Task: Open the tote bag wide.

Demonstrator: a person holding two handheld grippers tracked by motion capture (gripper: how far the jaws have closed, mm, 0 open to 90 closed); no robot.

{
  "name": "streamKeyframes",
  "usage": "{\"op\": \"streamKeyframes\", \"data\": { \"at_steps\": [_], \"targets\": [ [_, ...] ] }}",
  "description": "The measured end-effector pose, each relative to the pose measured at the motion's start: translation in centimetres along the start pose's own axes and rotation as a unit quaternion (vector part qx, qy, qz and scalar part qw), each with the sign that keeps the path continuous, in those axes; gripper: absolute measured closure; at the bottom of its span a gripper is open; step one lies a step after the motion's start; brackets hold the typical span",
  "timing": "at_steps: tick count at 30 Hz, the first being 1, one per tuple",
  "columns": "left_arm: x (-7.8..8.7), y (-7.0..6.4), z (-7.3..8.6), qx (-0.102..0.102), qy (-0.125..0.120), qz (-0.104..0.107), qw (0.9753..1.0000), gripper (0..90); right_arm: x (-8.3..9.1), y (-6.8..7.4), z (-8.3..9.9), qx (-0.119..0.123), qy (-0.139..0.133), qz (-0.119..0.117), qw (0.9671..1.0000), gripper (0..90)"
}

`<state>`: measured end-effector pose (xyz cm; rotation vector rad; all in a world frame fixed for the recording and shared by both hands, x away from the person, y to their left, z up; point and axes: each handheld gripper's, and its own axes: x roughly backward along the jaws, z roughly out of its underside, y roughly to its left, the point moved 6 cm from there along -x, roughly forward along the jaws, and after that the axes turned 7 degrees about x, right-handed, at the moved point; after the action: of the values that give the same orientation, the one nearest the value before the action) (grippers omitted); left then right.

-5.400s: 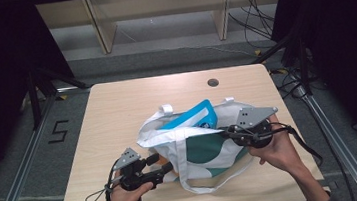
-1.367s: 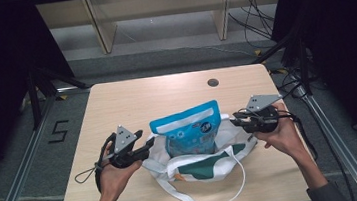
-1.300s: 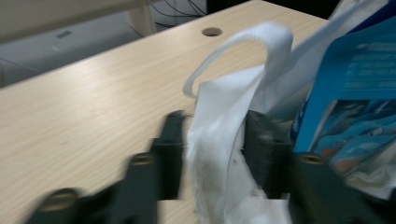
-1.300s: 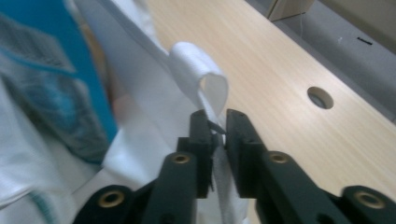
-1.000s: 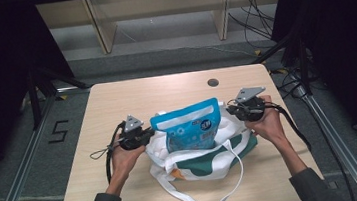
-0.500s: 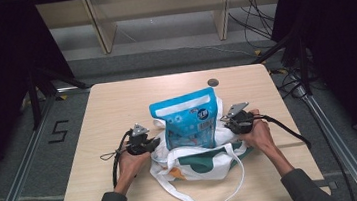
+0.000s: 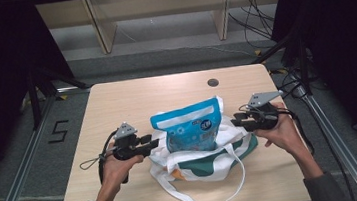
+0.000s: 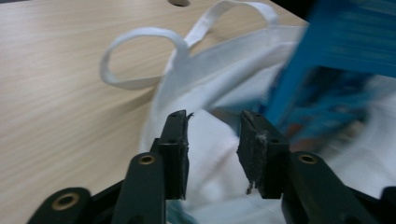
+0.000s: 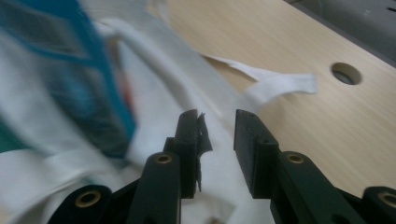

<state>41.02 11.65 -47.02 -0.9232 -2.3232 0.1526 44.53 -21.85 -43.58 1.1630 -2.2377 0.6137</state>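
Both grippers, left [image 7: 153, 144] and right [image 7: 234, 119], gape empty beside the bag [image 7: 208, 162]; the upright pouch [image 7: 192, 130] may topple.

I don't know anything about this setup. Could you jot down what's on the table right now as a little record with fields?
Surface: light wooden table with a round hole near its far edge
Main item: white and green cloth tote bag, long white straps trailing toward the person
Inside the bag: blue snack pouch, standing upright, top sticking out
Left gripper: jaws apart, at the bag's left edge
Right gripper: jaws apart, at the bag's right edge
Held by: a person's two hands
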Motion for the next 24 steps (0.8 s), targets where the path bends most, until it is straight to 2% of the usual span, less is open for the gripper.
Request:
{"op": "streamKeyframes", "data": {
  "at_steps": [1, 2, 3, 4, 5, 6, 8, 10, 11, 13, 14, 15, 16, 18, 20, 22, 24],
  "targets": [
    [0.3, -0.5, 0.4, -0.009, 0.002, 0.004, 0.9999, 64.9, 0.5, 1.0, 0.0, -0.004, 0.0, -0.012, 0.9999, 71.3],
    [0.4, -1.0, 0.7, -0.012, 0.001, 0.012, 0.9998, 66.3, 0.7, 1.6, -0.1, 0.007, -0.006, -0.018, 0.9998, 71.4],
    [0.6, -1.8, 1.4, 0.002, 0.002, 0.03, 0.9995, 68.0, 0.9, 2.3, -0.1, 0.013, -0.006, -0.023, 0.9996, 71.5],
    [0.6, -1.8, 1.4, 0.002, 0.002, 0.03, 0.9995, 71.5, 0.9, 2.3, -0.1, 0.013, -0.006, -0.023, 0.9996, 71.5],
    [0.6, -2.0, 1.7, 0.008, -0.003, 0.035, 0.9993, 71.5, 0.9, 3.4, 0.0, 0.012, -0.008, -0.037, 0.9992, 74.2],
    [0.6, -2.3, 2.0, 0.011, -0.002, 0.039, 0.9992, 73.6, 0.8, 3.9, 0.0, 0.012, -0.011, -0.042, 0.999, 76.2],
    [0.3, -2.6, 2.7, 0.002, 0.005, 0.046, 0.9989, 77.6, 0.5, 5.0, 0.3, 0.019, -0.004, -0.048, 0.9986, 84.2],
    [-0.5, -2.5, 3.7, -0.007, 0.014, 0.036, 0.9992, 80.9, 0.0, 5.5, 1.0, 0.046, 0.014, -0.05, 0.9976, 88.7],
    [-0.9, -2.4, 4.2, -0.008, 0.02, 0.034, 0.9992, 81.8, -0.2, 6.1, 1.5, 0.036, 0.031, -0.052, 0.9975, 89.9],
    [-1.7, -2.0, 5.0, -0.011, 0.03, 0.022, 0.9993, 82.2, -0.6, 6.5, 2.2, 0.042, 0.039, -0.052, 0.997, 90.0],
    [-2.0, -1.7, 5.3, -0.014, 0.036, 0.013, 0.9992, 81.9, -0.7, 6.9, 2.6, 0.042, 0.049, -0.054, 0.9965, 90.0],
    [-2.3, -1.7, 5.6, -0.005, 0.036, 0.009, 0.9993, 81.9, -0.9, 7.2, 3.0, 0.043, 0.057, -0.056, 0.9959, 90.0],
    [-2.4, -1.8, 5.8, -0.01, 0.043, 0.003, 0.999, 81.9, -1.3, 7.6, 3.4, 0.048, 0.069, -0.057, 0.9949, 90.0],
    [-2.7, -1.6, 6.2, -0.045, 0.059, -0.013, 0.9971, 82.7, -2.4, 8.2, 4.3, 0.057, 0.094, -0.056, 0.9924, 90.0],
    [-3.3, -1.3, 6.4, -0.061, 0.061, -0.023, 0.996, 83.7, -3.7, 8.4, 5.3, 0.058, 0.116, -0.051, 0.9902, 90.0],
    [-3.8, -1.2, 6.7, -0.05, 0.063, -0.029, 0.9963, 85.7, -5.0, 8.1, 6.2, 0.066, 0.126, -0.035, 0.9892, 90.0],
    [-4.2, -1.2, 6.8, -0.055, 0.063, -0.032, 0.996, 86.1, -5.6, 8.0, 6.4, 0.06, 0.126, -0.035, 0.9896, 90.0]
  ]
}}
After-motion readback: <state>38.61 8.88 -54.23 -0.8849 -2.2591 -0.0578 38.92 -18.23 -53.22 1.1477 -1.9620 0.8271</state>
